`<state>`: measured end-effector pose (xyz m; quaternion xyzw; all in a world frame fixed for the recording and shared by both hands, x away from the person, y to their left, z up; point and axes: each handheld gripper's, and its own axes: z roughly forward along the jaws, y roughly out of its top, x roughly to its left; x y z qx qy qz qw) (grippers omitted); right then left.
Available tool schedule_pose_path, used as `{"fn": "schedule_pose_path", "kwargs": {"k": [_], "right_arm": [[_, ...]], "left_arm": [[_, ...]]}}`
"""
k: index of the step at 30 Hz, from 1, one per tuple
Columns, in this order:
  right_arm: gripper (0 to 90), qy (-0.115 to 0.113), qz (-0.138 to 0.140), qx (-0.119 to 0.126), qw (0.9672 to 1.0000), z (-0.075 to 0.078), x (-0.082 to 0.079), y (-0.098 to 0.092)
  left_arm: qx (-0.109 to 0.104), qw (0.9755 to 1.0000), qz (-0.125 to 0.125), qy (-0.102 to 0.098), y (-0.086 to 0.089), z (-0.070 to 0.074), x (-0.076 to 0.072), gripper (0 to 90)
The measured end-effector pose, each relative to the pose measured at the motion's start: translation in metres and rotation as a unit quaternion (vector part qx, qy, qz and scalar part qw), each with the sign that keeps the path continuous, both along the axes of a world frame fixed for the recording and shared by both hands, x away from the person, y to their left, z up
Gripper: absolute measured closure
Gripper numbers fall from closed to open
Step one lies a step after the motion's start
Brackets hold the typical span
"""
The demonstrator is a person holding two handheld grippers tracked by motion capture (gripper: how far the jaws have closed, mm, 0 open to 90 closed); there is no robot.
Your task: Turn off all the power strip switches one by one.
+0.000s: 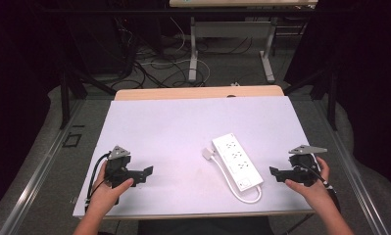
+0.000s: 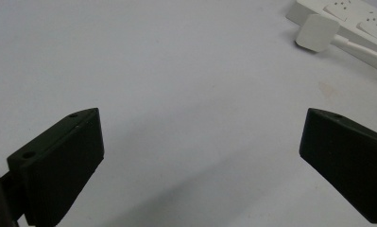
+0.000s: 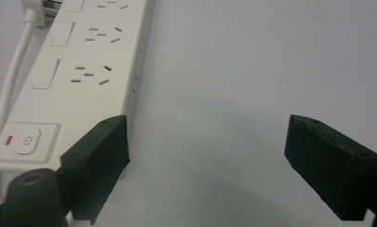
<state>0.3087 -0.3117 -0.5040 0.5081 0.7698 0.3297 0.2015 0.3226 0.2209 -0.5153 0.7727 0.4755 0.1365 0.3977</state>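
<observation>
Right gripper (image 3: 207, 142) jaws beside power strip (image 3: 77, 80).

Smooth white plastic power strip (image 1: 237, 161)

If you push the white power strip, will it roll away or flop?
The power strip is a flat, boxy bar lying on the table, so it would probably slide, not roll. Its hard-looking case likely stays stiff. The cord loops loosely, so it would probably flop and drag behind.
</observation>
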Motion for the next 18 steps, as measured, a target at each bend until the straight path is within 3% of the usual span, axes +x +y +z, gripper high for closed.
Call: {"fn": "schedule_pose_path", "kwargs": {"k": [5, 6, 9, 13, 15, 18], "right_arm": [[22.6, -0.009, 0.018, -0.011, 0.9997, 0.008, -0.001, 0.008], [25.6, -0.012, 0.025, -0.012, 0.9995, 0.009, -0.002, 0.01], [34.1, -0.012, 0.034, -0.019, 0.9992, 0.012, -0.003, 0.017], [39.0, -0.01, 0.049, -0.026, 0.9984, 0.014, -0.004, 0.023], [45.4, -0.002, 0.061, -0.031, 0.9976, 0.014, -0.004, 0.03], [48.8, -0.007, 0.072, -0.04, 0.9965, 0.013, -0.005, 0.037]], "left_arm": [[0.008, 0.9999, -0.007, -0.004, -0.002, 0.001, -0.001, 0.7], [0.01, 0.9999, -0.013, 0.003, -0.002, 0.002, -0.001, 0.7], [0.008, 0.9999, -0.013, 0.003, -0.003, 0.002, -0.001, 0.7], [0.012, 0.9998, -0.017, 0.003, -0.003, 0.001, -0.001, 1.0], [0.014, 0.9997, -0.02, 0.007, -0.003, 0.002, -0.002, 1.1], [0.014, 0.9996, -0.021, 0.007, -0.003, 0.002, -0.002, 1.2]]}}
